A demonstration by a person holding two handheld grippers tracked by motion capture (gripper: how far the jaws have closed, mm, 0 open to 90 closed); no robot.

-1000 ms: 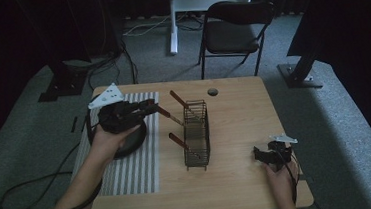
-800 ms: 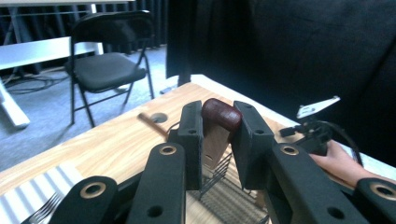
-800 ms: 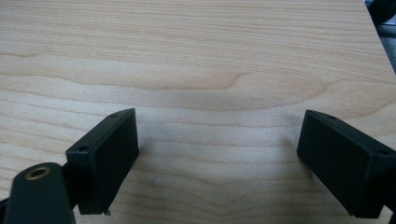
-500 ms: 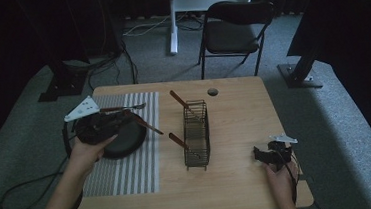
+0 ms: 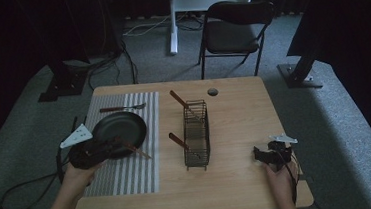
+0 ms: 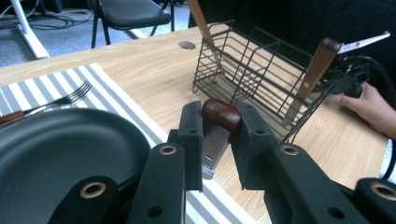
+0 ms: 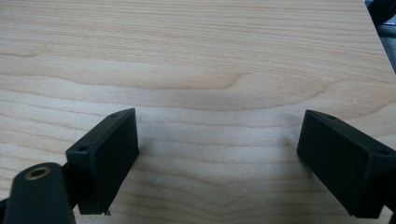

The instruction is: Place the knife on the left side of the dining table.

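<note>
My left gripper hovers low over the near left of a striped placemat, shut on a piece of cutlery with a brown wooden handle. Its metal part hangs down between the jaws, and the piece sticks out to the right. A black plate lies on the mat just beyond the gripper. A fork rests at the mat's far end. My right gripper sits open on the bare wood at the near right, with nothing between its jaws.
A black wire basket stands mid-table with two more wooden-handled utensils leaning in it. A small round hole marks the table's far side. A chair stands beyond the table.
My left hand has carried the cutlery down, leftward and toward the near edge, from beside the basket to the plate's near left. The right hand has stayed put.
</note>
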